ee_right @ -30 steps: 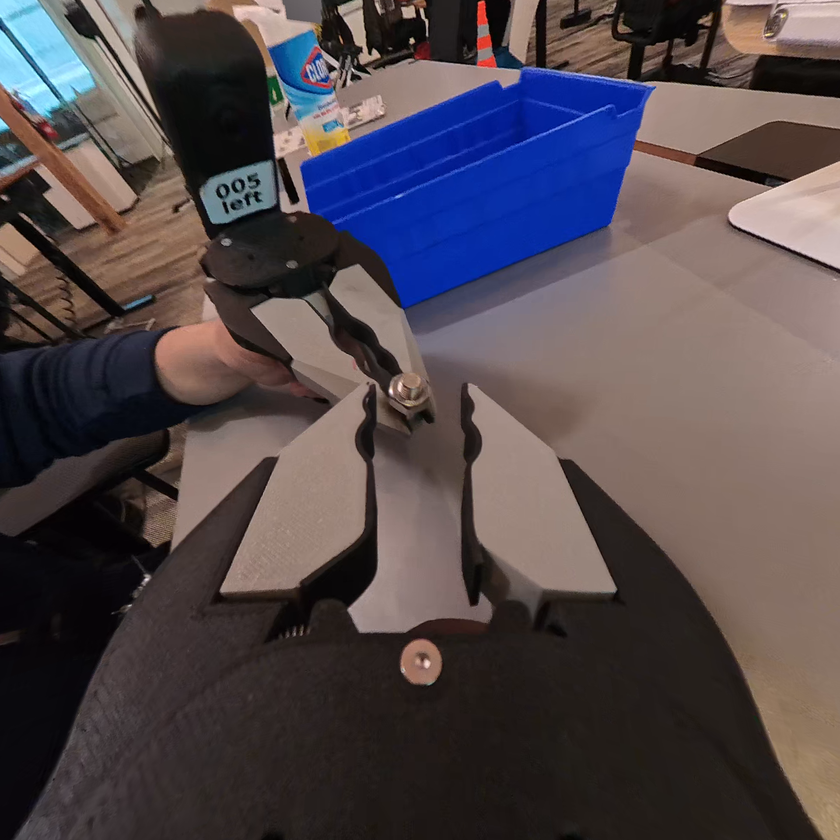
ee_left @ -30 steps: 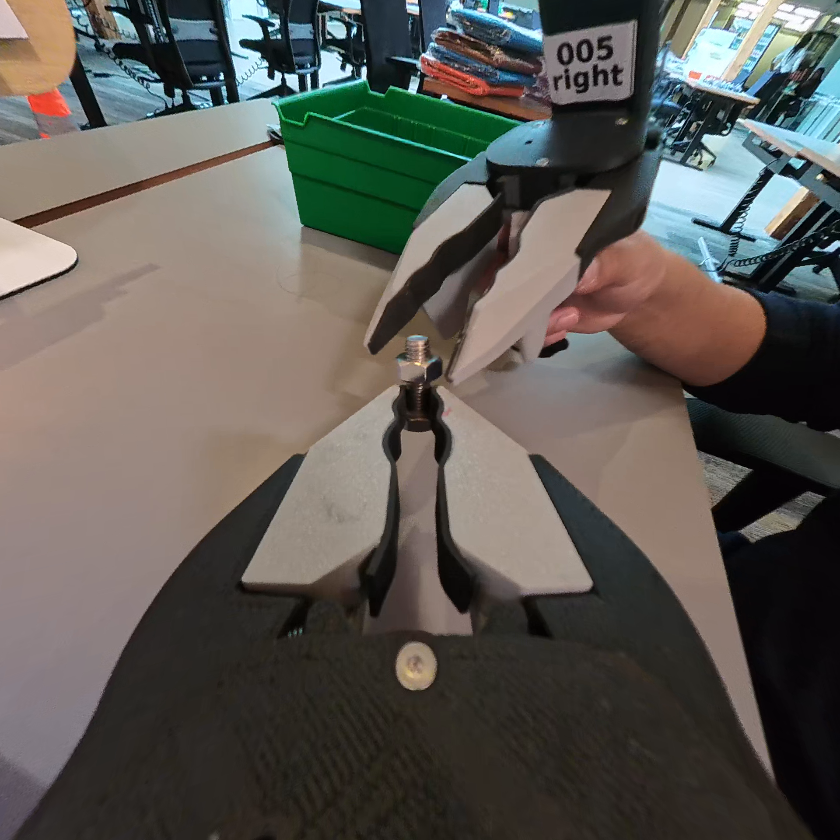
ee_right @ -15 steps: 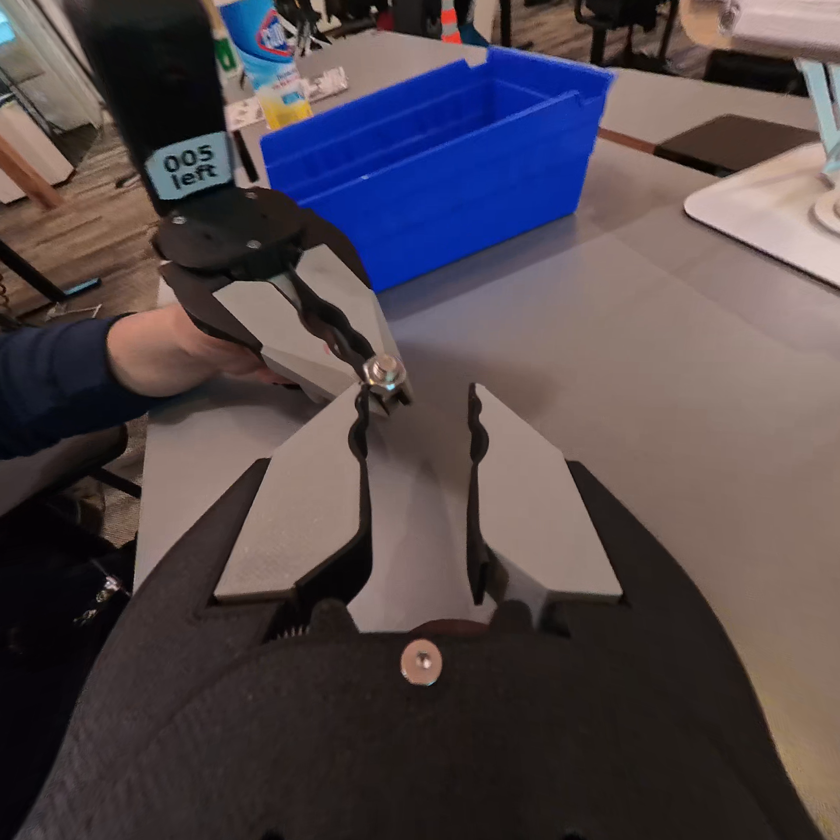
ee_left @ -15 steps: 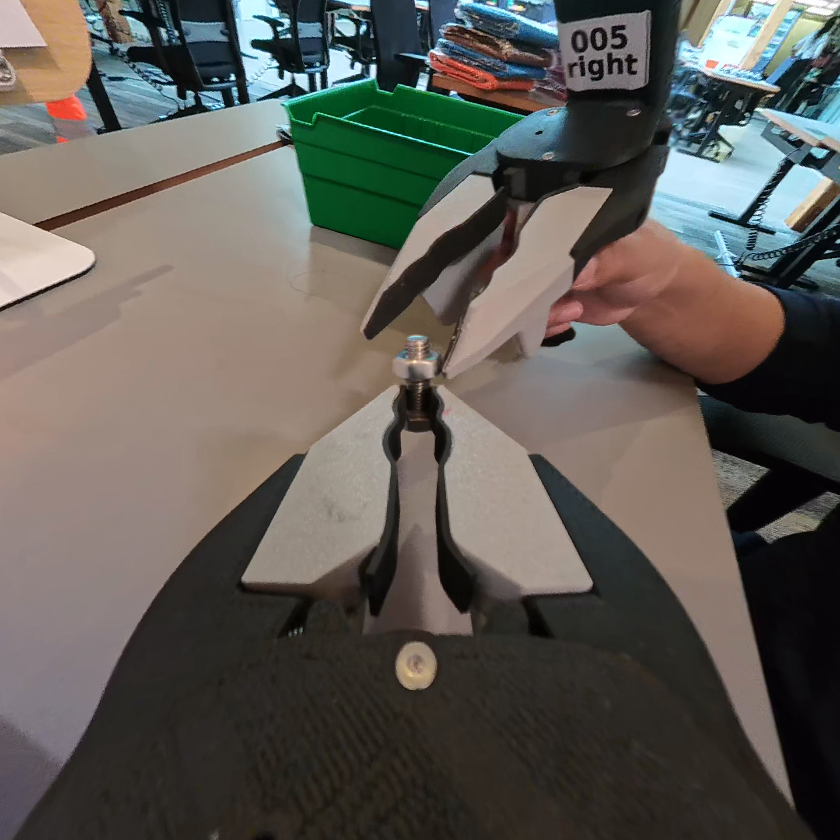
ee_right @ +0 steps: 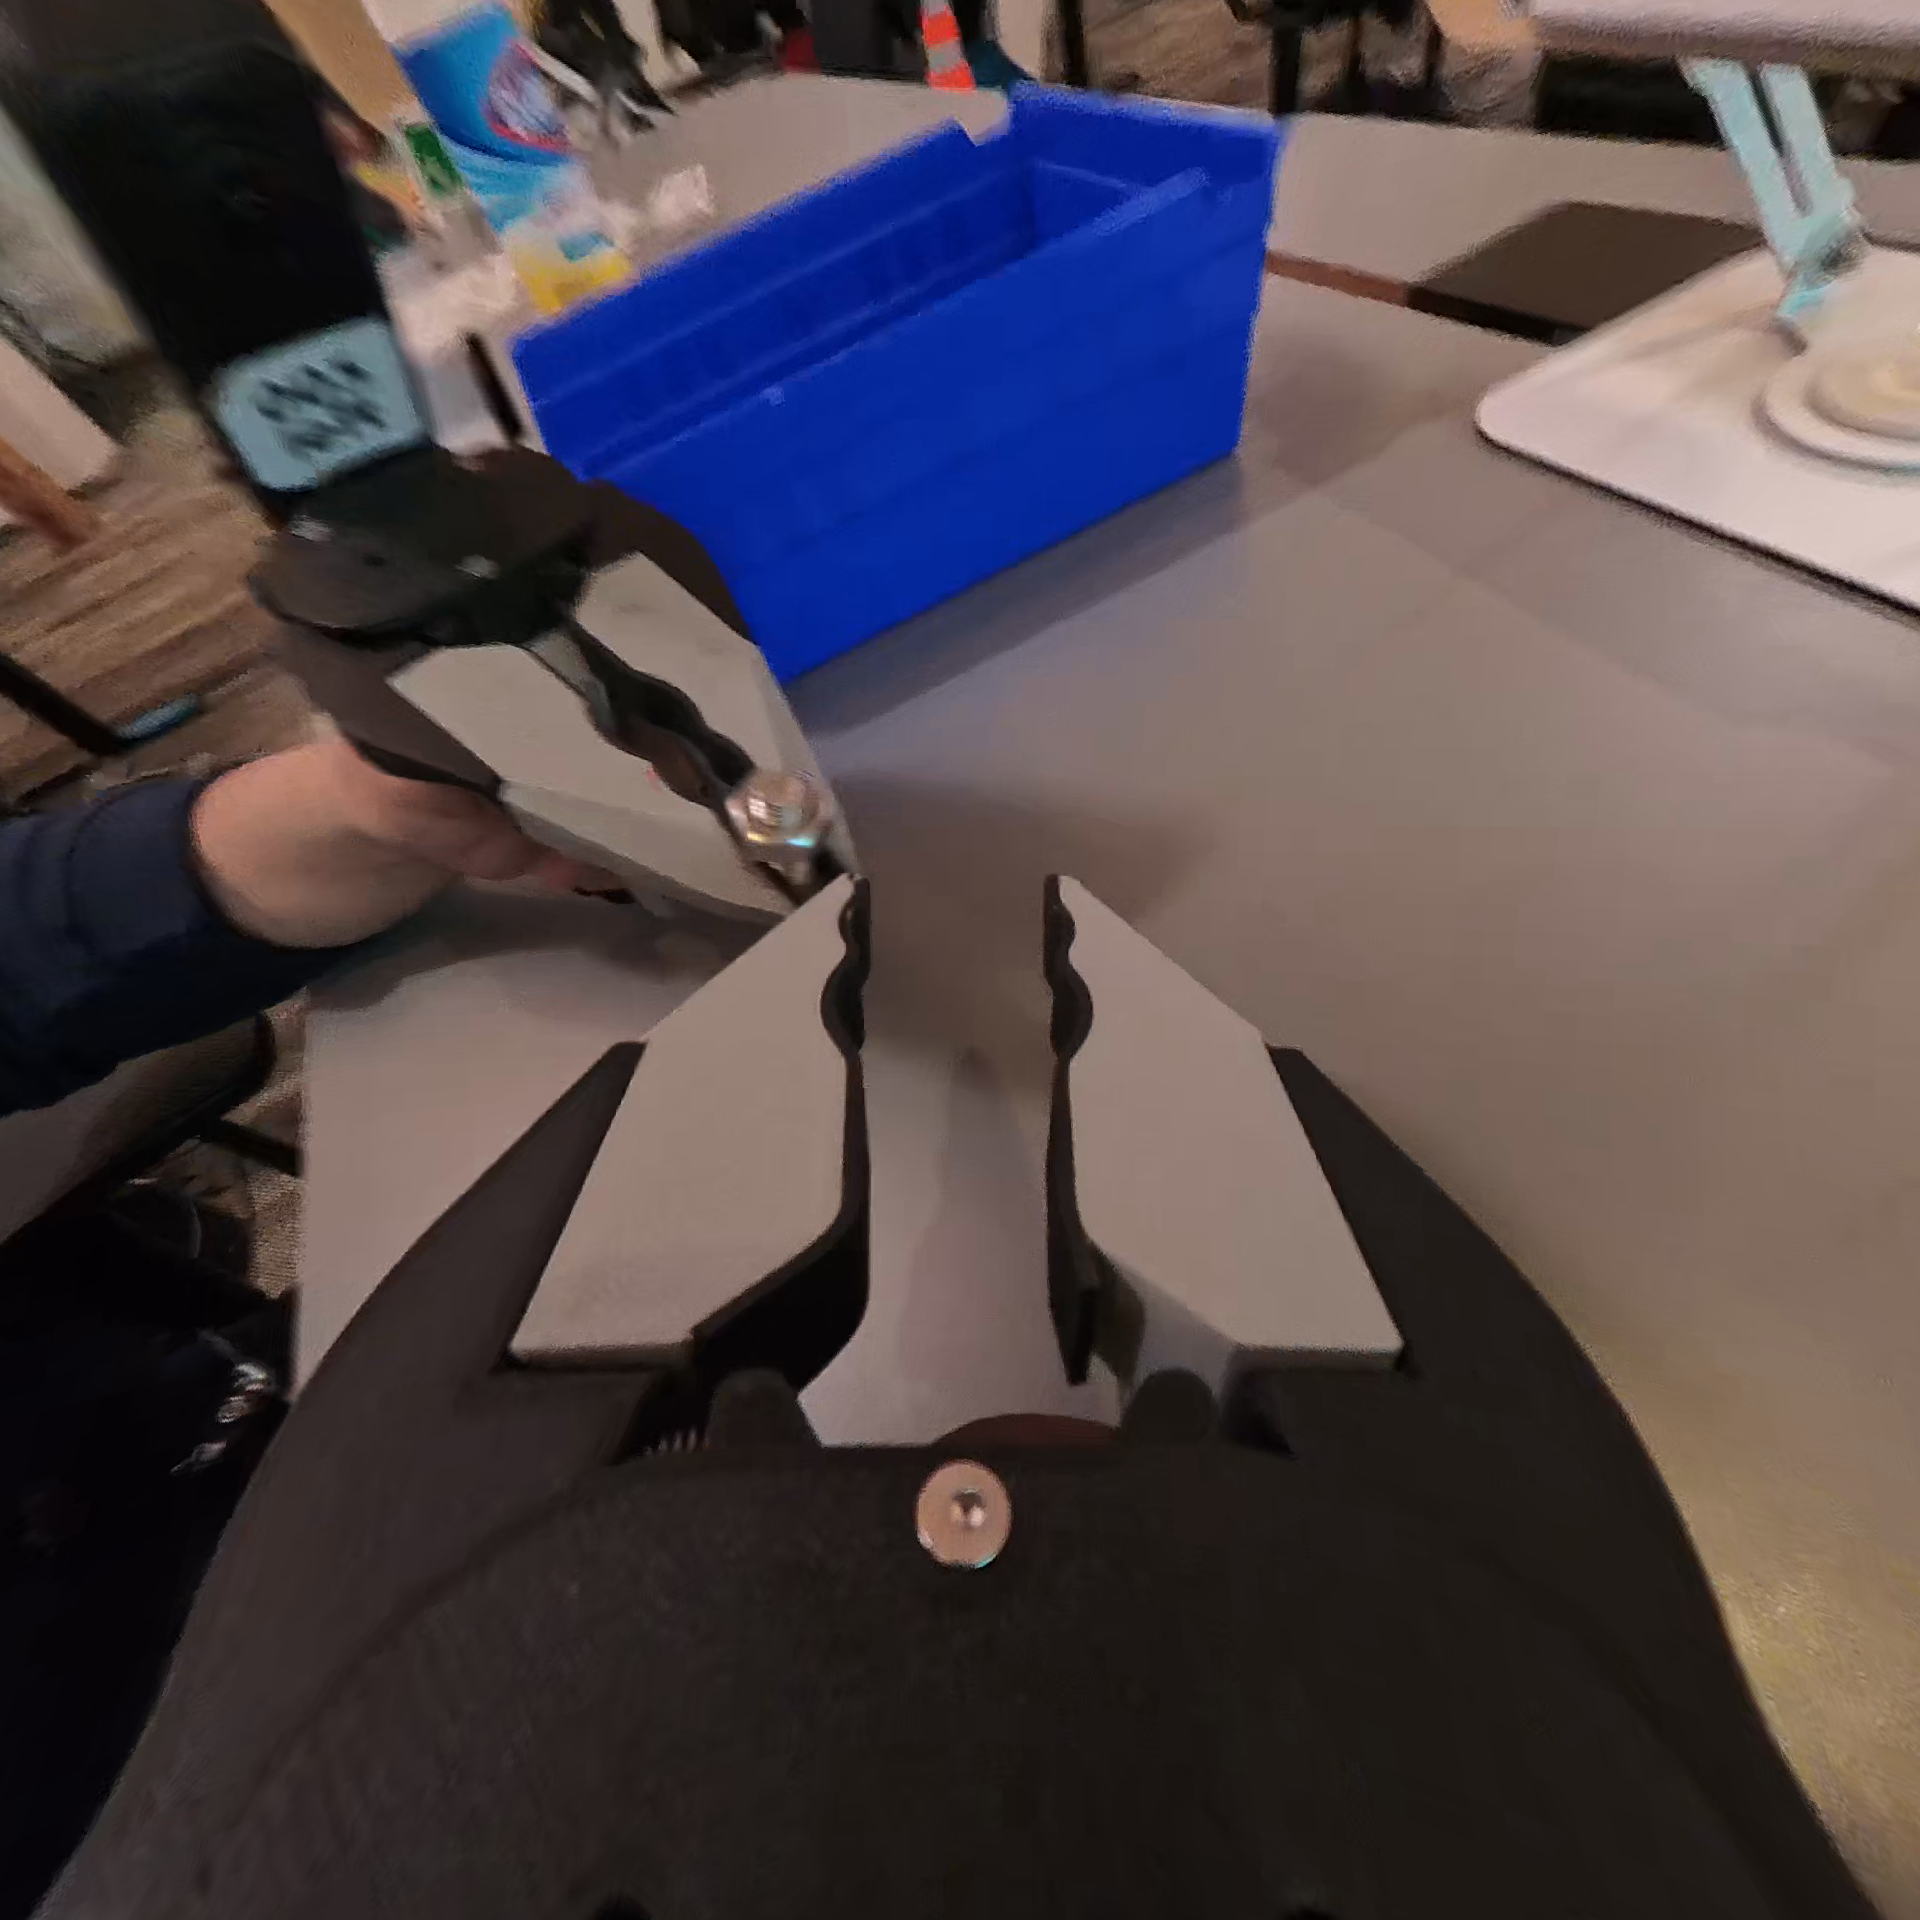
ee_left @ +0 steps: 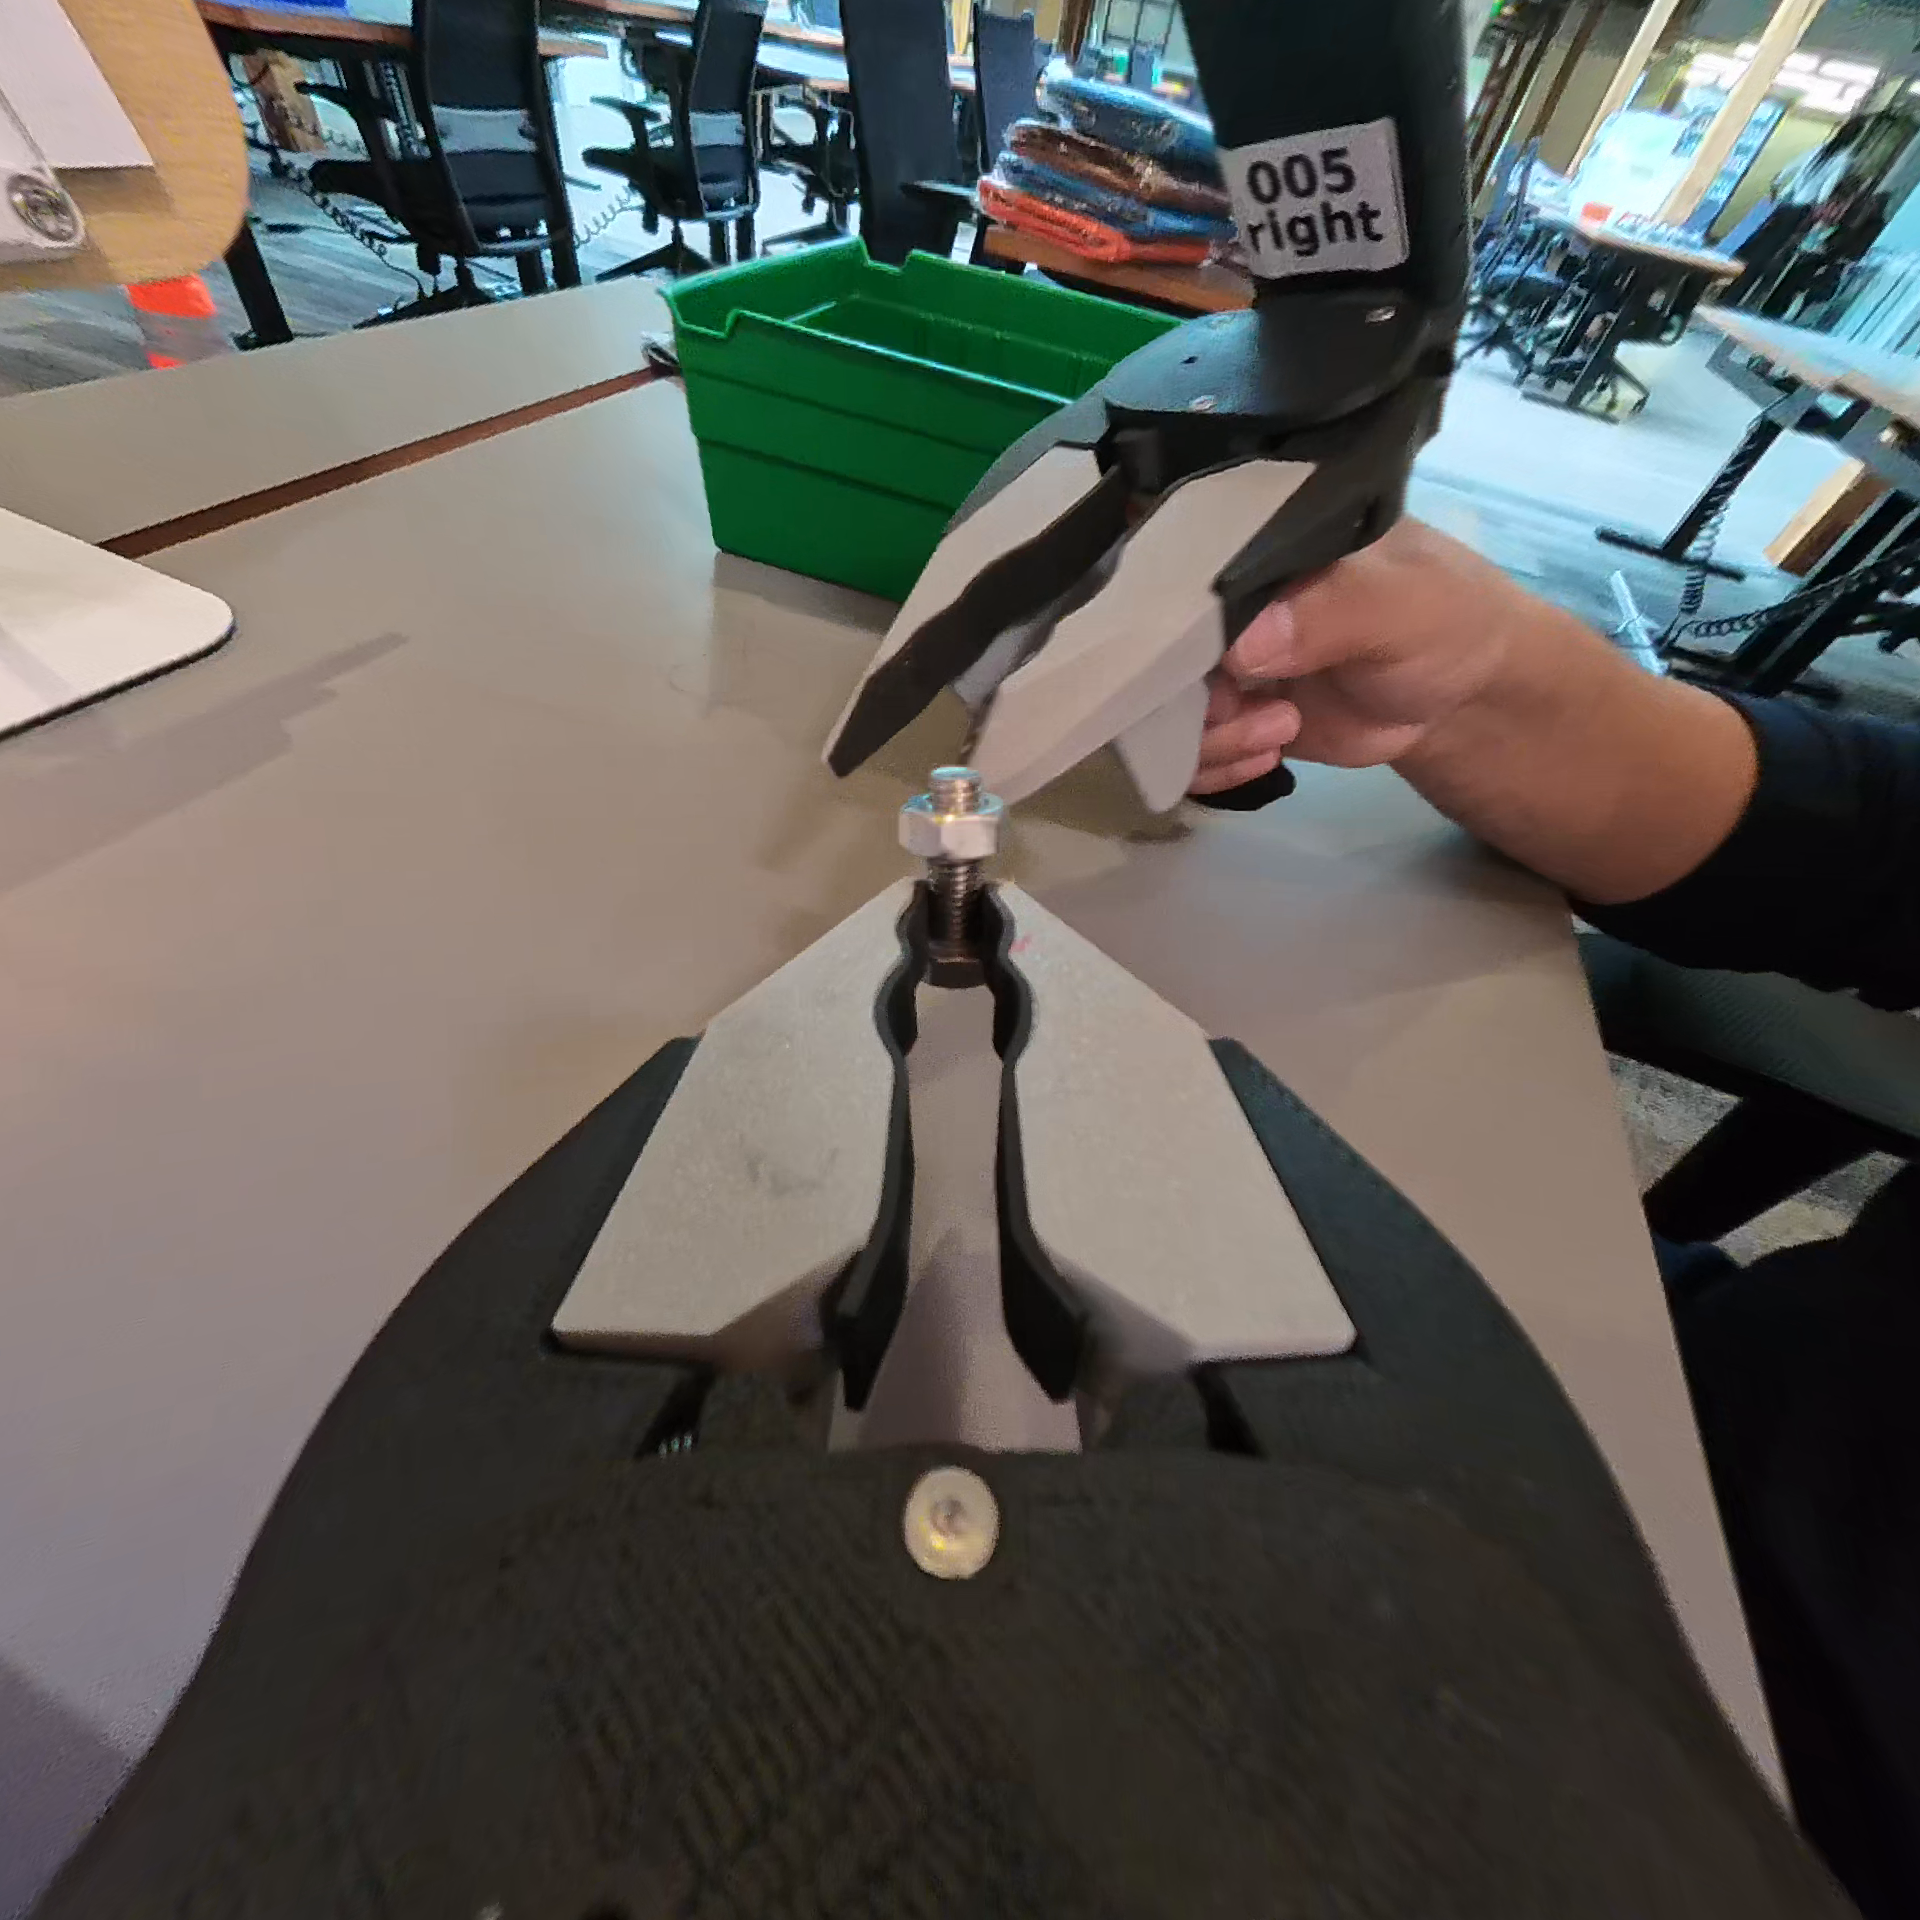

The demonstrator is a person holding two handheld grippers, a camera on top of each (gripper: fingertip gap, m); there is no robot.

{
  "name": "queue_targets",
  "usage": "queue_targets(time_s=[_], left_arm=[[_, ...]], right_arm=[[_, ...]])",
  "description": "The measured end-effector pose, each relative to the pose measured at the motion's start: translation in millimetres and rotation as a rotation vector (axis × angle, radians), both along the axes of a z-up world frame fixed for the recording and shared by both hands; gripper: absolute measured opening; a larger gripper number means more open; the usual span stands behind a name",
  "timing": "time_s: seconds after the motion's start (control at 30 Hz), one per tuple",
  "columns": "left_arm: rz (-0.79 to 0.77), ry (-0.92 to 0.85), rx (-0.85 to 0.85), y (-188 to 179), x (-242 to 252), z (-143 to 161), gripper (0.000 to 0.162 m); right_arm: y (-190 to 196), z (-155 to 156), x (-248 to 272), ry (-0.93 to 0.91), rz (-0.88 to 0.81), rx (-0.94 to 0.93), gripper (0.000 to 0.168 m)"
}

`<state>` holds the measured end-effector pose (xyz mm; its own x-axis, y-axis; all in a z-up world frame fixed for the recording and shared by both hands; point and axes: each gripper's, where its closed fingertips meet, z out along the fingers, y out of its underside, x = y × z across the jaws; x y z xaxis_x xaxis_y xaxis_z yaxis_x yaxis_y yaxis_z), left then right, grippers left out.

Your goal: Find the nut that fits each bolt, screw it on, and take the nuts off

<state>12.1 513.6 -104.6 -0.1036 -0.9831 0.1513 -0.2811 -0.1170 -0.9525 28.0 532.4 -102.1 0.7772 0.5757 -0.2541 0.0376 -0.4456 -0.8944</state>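
Note:
My left gripper (ee_left: 954, 914) is shut on the lower end of a silver bolt (ee_left: 953, 883) and holds it upright above the table. A hex nut (ee_left: 950, 828) sits on the thread near the bolt's top. My right gripper (ee_left: 920, 767) is open, its fingertips just above and behind the nut, tilted down toward it. In the right wrist view my right gripper (ee_right: 954, 896) is open and empty. The bolt with its nut (ee_right: 774, 808) lies just left of my left fingertip (ee_right: 844, 909), held by the left gripper (ee_right: 795, 847).
A green bin (ee_left: 862, 436) stands on the grey table (ee_left: 416, 831) behind the grippers. A blue bin (ee_right: 935, 416) stands on the other side, with a wipes container (ee_right: 509, 135) behind it. A white stand base (ee_right: 1714, 436) sits at the table's far edge. A person's hands hold both grippers. The grippers are tip to tip, or close to it.
My right gripper, still open, has drawn off the nut: the bolt was between its fingertips and now lies to their left. The left gripper still holds the bolt.

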Motion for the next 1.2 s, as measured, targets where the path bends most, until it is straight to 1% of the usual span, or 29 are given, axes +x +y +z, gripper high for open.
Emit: queue_targets(time_s=[0.07, 0.1, 0.17, 0.2, 0.23, 0.27, 0.3, 0.33, 0.37, 0.47, 0.5, 0.53, 0.57, 0.67, 0.73, 0.77, 0.8, 0.83, 0.9, 0.97, 1.07, 1.1, 1.13, 1.17, 1.2], left_arm=[[0.01, 0.01, 0.014, 2, 0, -1, 0.007], [0.011, 0.016, 0.025, 2, 0, -3, 0.007], [0.002, 0.02, 0.031, -1, 1, -4, 0.007], [0.0, 0.017, 0.035, -2, 2, -4, 0.007], [0.009, 0.02, 0.043, -1, 1, -4, 0.007], [0.025, 0.024, 0.052, 2, 1, -4, 0.007], [0.042, 0.019, 0.055, 5, 0, -2, 0.007], [0.043, -0.002, 0.041, 6, -1, 2, 0.007], [0.034, -0.019, 0.018, 6, -2, 5, 0.007], [0.032, -0.015, 0.029, 5, -2, 5, 0.007], [0.026, -0.01, 0.042, 3, -1, 4, 0.007], [0.02, -0.005, 0.05, 1, 0, 3, 0.007], [0.015, -0.002, 0.056, -1, 1, 2, 0.007], [0.006, -0.011, 0.053, -4, 1, 4, 0.006], [0.032, 0.0, 0.053, 2, 0, 2, 0.007], [0.044, 0.004, 0.047, 6, 0, 0, 0.007], [0.032, -0.002, 0.026, 5, -1, 1, 0.007], [0.029, -0.013, 0.011, 5, -1, 3, 0.007], [0.03, -0.012, 0.026, 5, -1, 3, 0.007], [0.024, -0.003, 0.052, 2, 0, 1, 0.007], [0.015, -0.004, 0.066, -2, 2, 1, 0.007], [0.02, 0.005, 0.067, -1, 2, 0, 0.007], [0.03, 0.012, 0.066, 2, 2, -2, 0.007], [0.039, 0.01, 0.06, 4, 2, -2, 0.007], [0.036, -0.001, 0.045, 4, 1, 0, 0.007]], right_arm=[[-8, 19, -14, 0.101, 0.075, 0.059, 0.029], [-11, 24, -20, 0.125, 0.1, 0.071, 0.03], [-11, 19, -26, 0.082, 0.107, 0.069, 0.033], [-6, 12, -23, 0.033, 0.069, 0.064, 0.033], [-4, 6, -20, 0.006, 0.05, 0.052, 0.041], [-4, 3, -17, 0.014, 0.045, 0.022, 0.041], [-2, 1, -11, 0.031, 0.023, -0.001, 0.034], [2, 0, -3, 0.024, -0.013, -0.002, 0.02], [3, 3, 3, 0.022, -0.028, 0.018, 0.024], [-8, 31, -13, 0.144, 0.064, 0.111, 0.025], [-10, 34, -20, 0.155, 0.086, 0.118, 0.031], [-11, 34, -26, 0.147, 0.1, 0.122, 0.038], [-11, 31, -30, 0.127, 0.104, 0.128, 0.039], [-5, 16, -26, 0.051, 0.064, 0.101, 0.036], [-1, 10, -16, 0.058, 0.033, 0.047, 0.047], [0, 7, -9, 0.049, 0.01, 0.025, 0.041], [3, 6, -1, 0.025, -0.03, 0.036, 0.026], [4, 9, 1, 0.013, -0.034, 0.065, 0.03], [-5, 24, -13, 0.081, 0.045, 0.115, 0.031], [-10, 29, -25, 0.104, 0.087, 0.126, 0.035], [-5, 15, -23, 0.01, 0.055, 0.111, 0.034], [-3, 11, -19, 0.001, 0.039, 0.087, 0.042], [-2, 7, -15, 0.009, 0.03, 0.052, 0.045], [-1, 5, -10, 0.016, 0.019, 0.028, 0.044], [1, 5, -5, 0.013, -0.001, 0.03, 0.037]])
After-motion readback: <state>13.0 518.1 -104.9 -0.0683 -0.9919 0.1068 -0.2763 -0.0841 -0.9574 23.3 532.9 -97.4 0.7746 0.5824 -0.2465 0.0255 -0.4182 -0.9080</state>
